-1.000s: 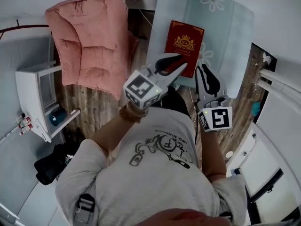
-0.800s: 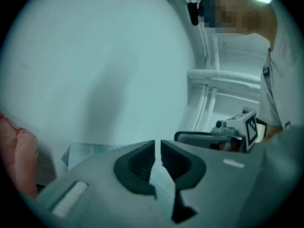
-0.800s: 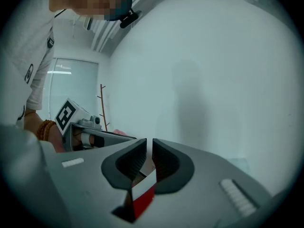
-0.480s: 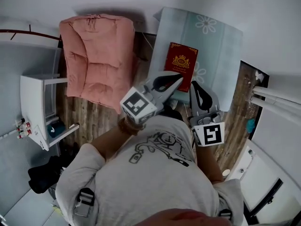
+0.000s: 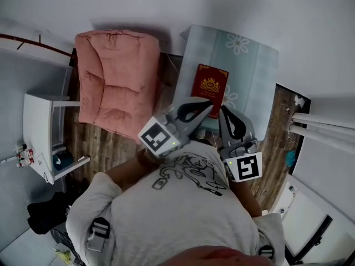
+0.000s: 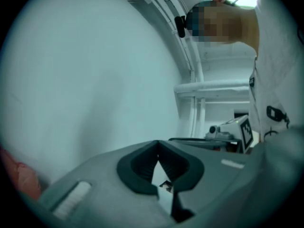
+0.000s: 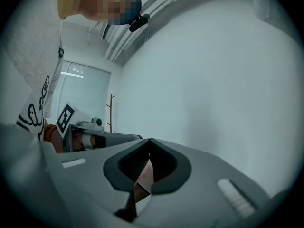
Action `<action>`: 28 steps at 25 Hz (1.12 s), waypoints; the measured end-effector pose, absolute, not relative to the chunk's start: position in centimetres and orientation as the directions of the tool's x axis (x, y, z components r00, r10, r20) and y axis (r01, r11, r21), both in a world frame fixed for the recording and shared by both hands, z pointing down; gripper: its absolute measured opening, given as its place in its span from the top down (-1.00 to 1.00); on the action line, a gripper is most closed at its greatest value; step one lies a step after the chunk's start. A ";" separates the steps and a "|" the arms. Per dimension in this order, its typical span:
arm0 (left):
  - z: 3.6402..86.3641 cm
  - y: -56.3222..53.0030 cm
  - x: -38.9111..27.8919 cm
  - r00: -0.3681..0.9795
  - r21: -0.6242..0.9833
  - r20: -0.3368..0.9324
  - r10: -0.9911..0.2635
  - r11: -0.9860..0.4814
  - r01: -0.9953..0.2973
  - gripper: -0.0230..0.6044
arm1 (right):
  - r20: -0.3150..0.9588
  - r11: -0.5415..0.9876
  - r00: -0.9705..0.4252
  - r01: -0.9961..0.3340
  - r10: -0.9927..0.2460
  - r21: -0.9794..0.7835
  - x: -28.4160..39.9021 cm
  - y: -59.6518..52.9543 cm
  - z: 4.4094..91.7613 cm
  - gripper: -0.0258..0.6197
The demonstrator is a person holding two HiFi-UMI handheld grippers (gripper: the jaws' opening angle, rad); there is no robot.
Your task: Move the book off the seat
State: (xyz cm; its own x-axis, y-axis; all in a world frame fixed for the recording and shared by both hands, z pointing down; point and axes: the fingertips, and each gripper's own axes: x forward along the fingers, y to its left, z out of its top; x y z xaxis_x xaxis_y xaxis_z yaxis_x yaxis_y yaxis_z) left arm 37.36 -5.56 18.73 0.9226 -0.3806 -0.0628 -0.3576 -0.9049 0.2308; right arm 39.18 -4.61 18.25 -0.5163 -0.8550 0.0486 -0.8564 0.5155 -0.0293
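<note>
Both grippers are held level in front of the person's chest, side by side and close together. The left gripper (image 5: 206,105) (image 6: 158,144) has its jaws together: the tips meet, and only the hollow behind them stays open, with bare wall beyond. The right gripper (image 5: 222,111) (image 7: 149,141) is closed on itself in the same way, its pads pressed to each other and not to any object.

The book (image 5: 209,86), dark red with a gold crest, lies flat on the table (image 5: 252,65), ahead of and below the two gripper tips. It sits a little more in line with the left gripper, and neither gripper touches it. The table top is pale blue with white flowers.

The pink seat (image 5: 113,82) stands out to the left gripper's outer side, next to the table and well apart from the book. Further out on that side is a white shelf unit (image 5: 39,129). On the right gripper's outer side, white pipes (image 5: 324,123) run above the wood floor (image 5: 274,129).

Each gripper view catches the other gripper alongside: the right one at the right edge of the left gripper view, the left one at the left edge of the right gripper view
</note>
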 end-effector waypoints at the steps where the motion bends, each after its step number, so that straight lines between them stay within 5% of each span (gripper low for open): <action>1: 18.5 -5.5 37.3 0.922 0.227 -0.067 -0.382 -0.906 -0.359 0.91 | 0.047 0.517 -0.517 -0.856 -0.855 -0.020 39.1 -4.6 18.0 0.90; 28: 18.5 -6.8 38.0 0.922 0.221 -0.068 -0.381 -0.907 -0.358 0.91 | 0.060 0.508 -0.506 -0.861 -0.860 0.026 39.2 -5.9 18.1 0.90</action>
State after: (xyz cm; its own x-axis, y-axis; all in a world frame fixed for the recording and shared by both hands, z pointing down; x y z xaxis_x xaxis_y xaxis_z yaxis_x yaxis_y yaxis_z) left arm 37.96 -6.79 18.53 0.9222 -0.3806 -0.0682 -0.3580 -0.9071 0.2213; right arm 39.16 -5.86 18.06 -0.5064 -0.8602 0.0596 -0.8607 0.5085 0.0264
